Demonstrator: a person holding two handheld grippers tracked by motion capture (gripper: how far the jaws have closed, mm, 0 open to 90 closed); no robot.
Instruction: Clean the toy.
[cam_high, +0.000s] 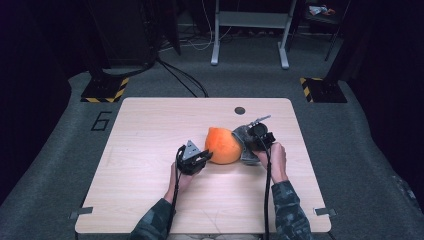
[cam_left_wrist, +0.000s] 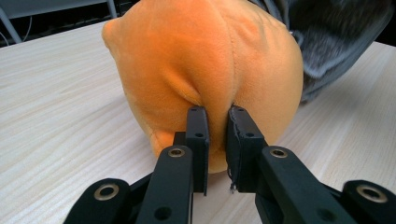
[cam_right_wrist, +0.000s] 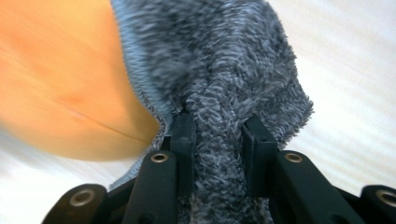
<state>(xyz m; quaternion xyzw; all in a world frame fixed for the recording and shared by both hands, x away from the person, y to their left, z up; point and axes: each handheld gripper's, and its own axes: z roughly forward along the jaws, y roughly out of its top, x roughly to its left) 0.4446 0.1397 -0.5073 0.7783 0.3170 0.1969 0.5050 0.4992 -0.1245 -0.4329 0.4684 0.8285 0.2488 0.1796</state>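
Note:
A round orange plush toy (cam_high: 223, 145) lies near the middle of the wooden table (cam_high: 150, 130). A grey fuzzy cloth (cam_high: 243, 137) covers its right side. My left gripper (cam_high: 202, 156) is shut on a fold of the orange plush (cam_left_wrist: 205, 65), pinching the fabric between its pads at the toy's left. My right gripper (cam_high: 254, 145) is shut on a bunch of the grey cloth (cam_right_wrist: 219, 74), which fills the gap between its jaws, with the orange plush (cam_right_wrist: 60, 79) just to the left in that view.
A dark round hole (cam_high: 240, 110) sits near the table's far edge. Beyond the table are a white desk frame (cam_high: 250, 30), cables on the grey floor and yellow-black striped stand bases (cam_high: 105, 90). The person's sleeves (cam_high: 290, 210) come in over the near edge.

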